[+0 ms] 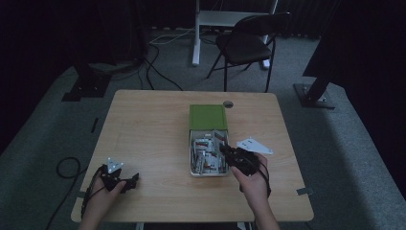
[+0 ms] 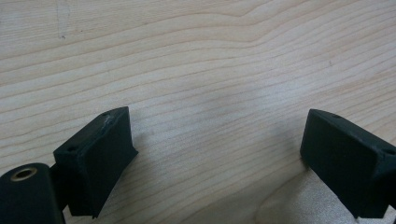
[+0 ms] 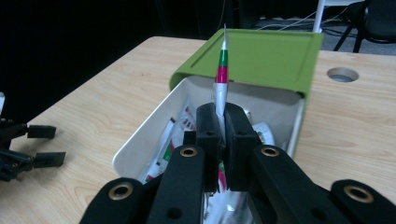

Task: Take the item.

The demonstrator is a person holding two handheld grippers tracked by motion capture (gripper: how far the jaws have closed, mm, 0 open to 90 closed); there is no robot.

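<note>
A white box (image 1: 191,160) with a green lid (image 1: 208,117) slid halfway back stands right of the table's middle. Several sachets (image 1: 205,157) lie inside it. My right gripper (image 1: 225,149) hovers over the box's right rim. In the right gripper view its jaws (image 3: 223,119) are shut on one thin sachet (image 3: 221,74), seen edge-on with green, pink and silver bands, sticking up above the open box (image 3: 144,135) and lid (image 3: 266,58). My left gripper (image 1: 131,182) rests near the table's front left corner, open. Bare wood lies between its fingers (image 2: 100,154).
The wooden table (image 1: 143,124) has a round cable hole (image 1: 228,104) behind the lid. A folding chair (image 1: 249,43) and a white desk leg (image 1: 195,33) stand beyond the far edge. Cables (image 1: 67,167) trail on the floor at the left.
</note>
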